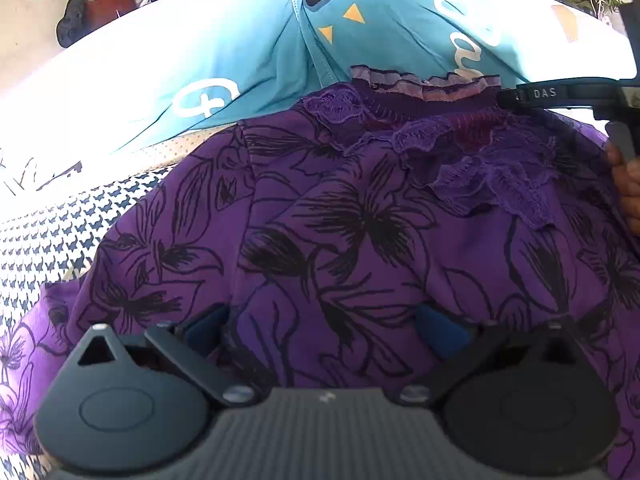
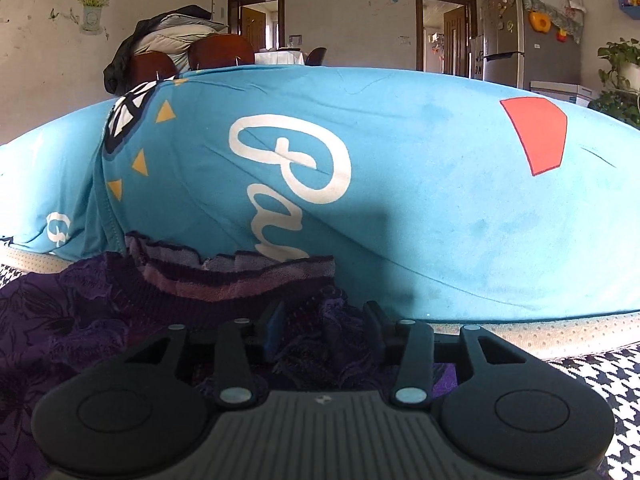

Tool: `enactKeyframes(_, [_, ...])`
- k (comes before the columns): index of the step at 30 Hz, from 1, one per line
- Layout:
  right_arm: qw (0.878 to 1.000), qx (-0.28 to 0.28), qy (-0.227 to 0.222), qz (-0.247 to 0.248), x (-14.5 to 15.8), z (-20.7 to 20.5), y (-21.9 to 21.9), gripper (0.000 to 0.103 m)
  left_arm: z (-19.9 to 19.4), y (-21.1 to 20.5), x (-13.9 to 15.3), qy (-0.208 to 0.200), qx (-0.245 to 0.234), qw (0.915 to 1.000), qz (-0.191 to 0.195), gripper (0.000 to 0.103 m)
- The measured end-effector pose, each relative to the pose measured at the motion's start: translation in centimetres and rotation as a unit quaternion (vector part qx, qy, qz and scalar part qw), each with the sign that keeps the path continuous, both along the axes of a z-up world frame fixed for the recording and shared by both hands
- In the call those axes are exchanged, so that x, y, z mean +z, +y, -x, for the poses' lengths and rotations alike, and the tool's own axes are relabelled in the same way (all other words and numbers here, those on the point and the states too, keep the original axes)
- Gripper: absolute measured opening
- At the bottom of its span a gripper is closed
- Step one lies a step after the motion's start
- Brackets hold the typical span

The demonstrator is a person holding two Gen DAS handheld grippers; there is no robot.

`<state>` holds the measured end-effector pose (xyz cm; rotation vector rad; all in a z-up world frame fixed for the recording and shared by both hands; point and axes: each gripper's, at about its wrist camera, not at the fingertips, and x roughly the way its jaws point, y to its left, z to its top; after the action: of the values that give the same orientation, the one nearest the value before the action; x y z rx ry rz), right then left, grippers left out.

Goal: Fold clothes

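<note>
The left gripper [image 1: 320, 332] has its jaws wide apart over the purple blouse [image 1: 340, 220] (black flower print). The right gripper [image 2: 324, 332] has its jaws half apart around the lace collar [image 2: 316, 320], not pressing it.

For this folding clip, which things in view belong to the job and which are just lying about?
Part of the job:
- purple flowered blouse
- left gripper, open over the blouse
- right gripper, open at the frilled collar

Just lying about:
- blue printed cloth behind the blouse
- houndstooth cover underneath
- fridge
- potted plant
- jacket on the chairs
</note>
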<state>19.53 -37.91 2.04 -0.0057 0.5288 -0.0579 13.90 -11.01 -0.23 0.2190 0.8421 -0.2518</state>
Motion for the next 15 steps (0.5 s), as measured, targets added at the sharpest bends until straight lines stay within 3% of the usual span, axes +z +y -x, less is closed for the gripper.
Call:
enactKeyframes(7, [0.999, 0.002, 0.021, 0.029, 2.3, 2.8, -0.2, 0.047, 0.4, 0.0, 1.1, 0.012, 0.017, 0.9997, 0.009, 0.103])
enactKeyframes(15, [0.997, -0.04, 0.06, 0.031, 2.4, 9.6, -5.8, 0.052, 3.5, -0.4, 4.5, 0.006, 0.011, 0.9989, 0.045, 0.103])
